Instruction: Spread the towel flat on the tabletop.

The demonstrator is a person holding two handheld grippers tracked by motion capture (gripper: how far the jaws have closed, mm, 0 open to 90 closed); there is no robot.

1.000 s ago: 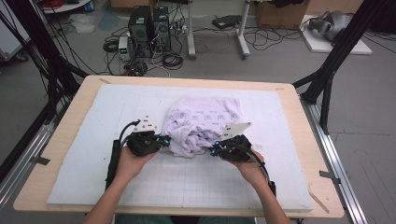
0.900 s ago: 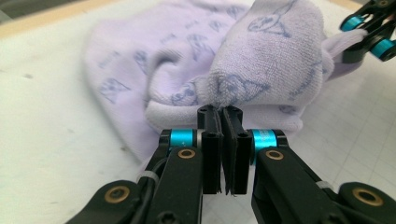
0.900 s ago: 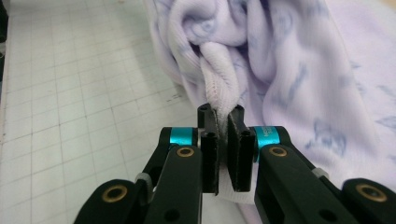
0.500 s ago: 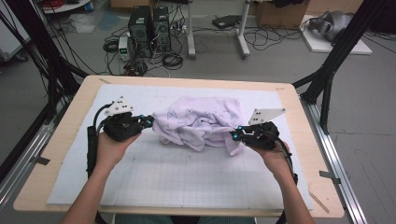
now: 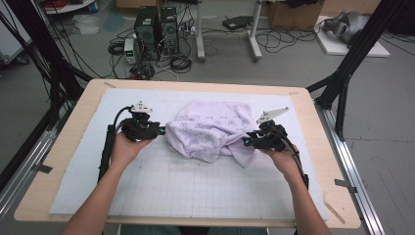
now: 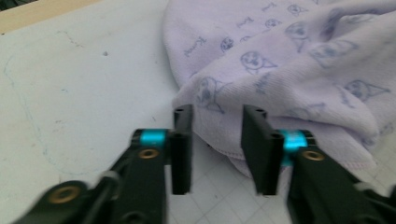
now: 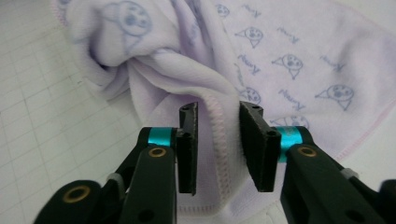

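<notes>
Pulled wider than before, the lilac printed towel (image 5: 210,129) lies rumpled between both just-opened tongs.

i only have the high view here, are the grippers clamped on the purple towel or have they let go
Observer: The left gripper has just been opening; in its own view the towel edge lies in the gap between its pads, unpinched.
Operator: and the right one
Observer: The right gripper has just been opening too; a stitched hem runs between its pads with space either side.
Operator: any print on the cloth
Observer: Yes, small blue cartoon faces with bits of script, clear in both gripper views.
</notes>
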